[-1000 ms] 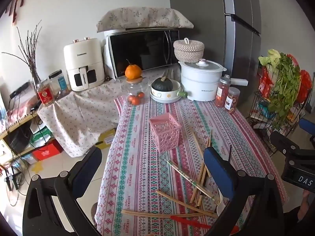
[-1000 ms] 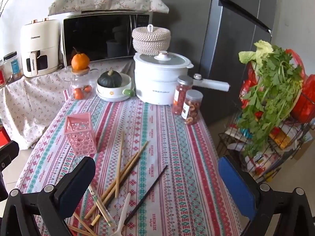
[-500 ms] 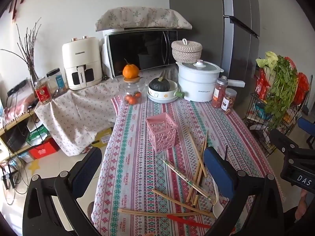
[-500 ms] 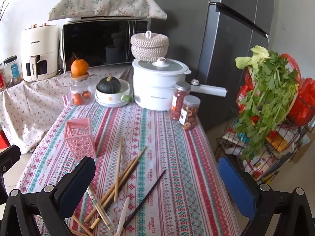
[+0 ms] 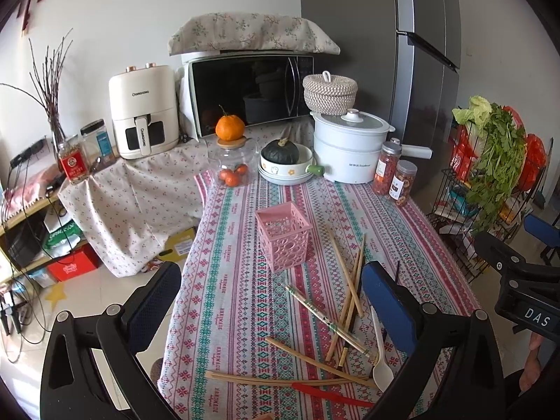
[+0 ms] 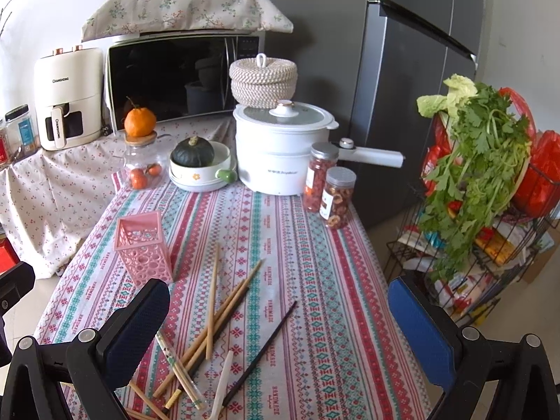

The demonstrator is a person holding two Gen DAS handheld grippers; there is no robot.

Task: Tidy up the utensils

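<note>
Chopsticks (image 5: 344,290) lie between the left fingers (image 5: 157,297), spread wide and empty. Only this view shows a red stick (image 5: 332,392). Right fingers (image 6: 418,318), also wide, hold nothing.

Matt wooden chopsticks (image 5: 344,281) beside perforated plastic basket (image 5: 284,234) on woven tablecloth (image 5: 227,273).

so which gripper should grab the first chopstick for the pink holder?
Left, probably. The left gripper frames the chopsticks and pink holder between open fingers. The right gripper is also open, but the pile lies by its left finger.
</note>
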